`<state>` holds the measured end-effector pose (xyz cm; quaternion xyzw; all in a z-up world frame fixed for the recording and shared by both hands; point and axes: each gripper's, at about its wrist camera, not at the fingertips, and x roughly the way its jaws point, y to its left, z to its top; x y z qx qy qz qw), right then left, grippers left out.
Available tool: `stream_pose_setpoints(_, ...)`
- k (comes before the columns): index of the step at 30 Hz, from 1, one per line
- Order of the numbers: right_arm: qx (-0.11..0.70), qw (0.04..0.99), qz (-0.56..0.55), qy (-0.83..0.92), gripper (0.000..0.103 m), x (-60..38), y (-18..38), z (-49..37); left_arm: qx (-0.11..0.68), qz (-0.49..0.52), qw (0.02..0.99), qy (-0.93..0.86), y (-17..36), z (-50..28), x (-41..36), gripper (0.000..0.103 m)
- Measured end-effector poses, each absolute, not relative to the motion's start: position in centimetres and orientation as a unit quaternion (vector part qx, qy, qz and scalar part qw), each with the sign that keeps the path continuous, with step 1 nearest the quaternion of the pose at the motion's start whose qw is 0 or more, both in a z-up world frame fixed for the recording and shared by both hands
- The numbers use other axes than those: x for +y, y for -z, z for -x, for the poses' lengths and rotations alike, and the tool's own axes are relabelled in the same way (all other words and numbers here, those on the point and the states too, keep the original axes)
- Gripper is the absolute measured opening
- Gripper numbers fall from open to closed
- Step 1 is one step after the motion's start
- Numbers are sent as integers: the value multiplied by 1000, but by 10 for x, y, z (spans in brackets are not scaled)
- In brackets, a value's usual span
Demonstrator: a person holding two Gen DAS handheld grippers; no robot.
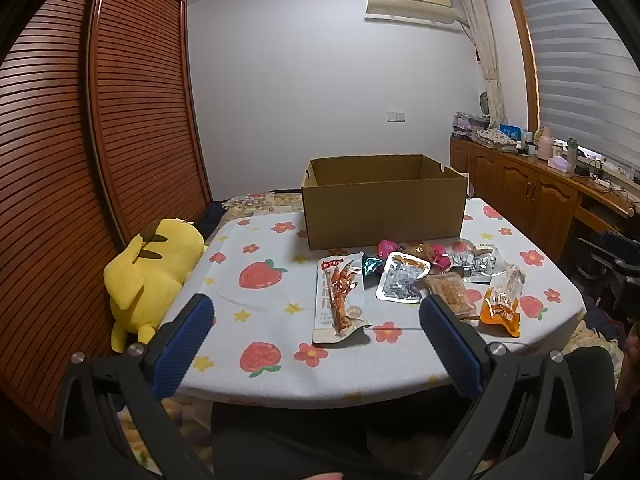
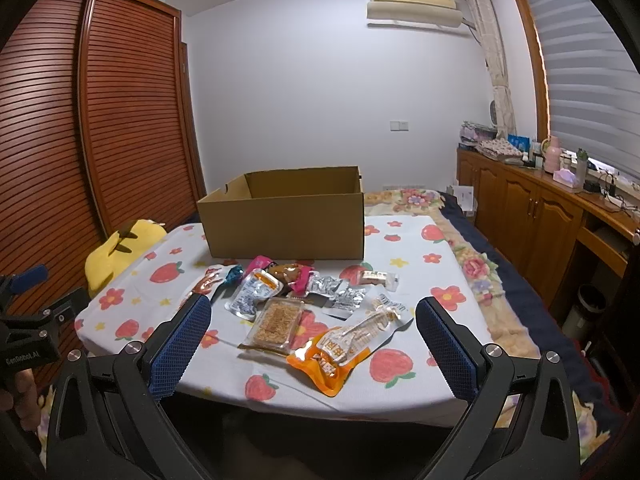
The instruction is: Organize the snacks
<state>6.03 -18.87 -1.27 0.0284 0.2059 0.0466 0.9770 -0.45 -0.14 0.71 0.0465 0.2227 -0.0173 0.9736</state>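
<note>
An open cardboard box stands at the back of a table with a strawberry-print cloth. Several snack packets lie in front of it: a long white packet with red contents, a silver-and-orange pack, a clear tray of brown cake, an orange pouch, foil packs and pink wrappers. My left gripper is open above the table's near edge, nothing between its fingers. My right gripper is open too, near the orange pouch.
A yellow plush toy lies at the table's left edge, beside a slatted wooden wardrobe. A wooden cabinet with clutter runs along the right wall under a window. The left gripper's body shows at the left of the right wrist view.
</note>
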Motion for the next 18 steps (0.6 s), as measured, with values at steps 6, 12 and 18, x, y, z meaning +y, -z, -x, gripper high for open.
stream_pose_setpoints(6,206,977,-28,-46,103,-189,13,-60,222,-47,974,18,-8,4,-1,103)
stream_pose_setpoints(12,204,977,-29,-45,103,-191,13,-60,221,-46,974,18,-10,6,0,103)
stream_pose_setpoints(18,205,977,-28,-45,103,-190,12,-60,220,-46,974,17,-9,6,-1,103)
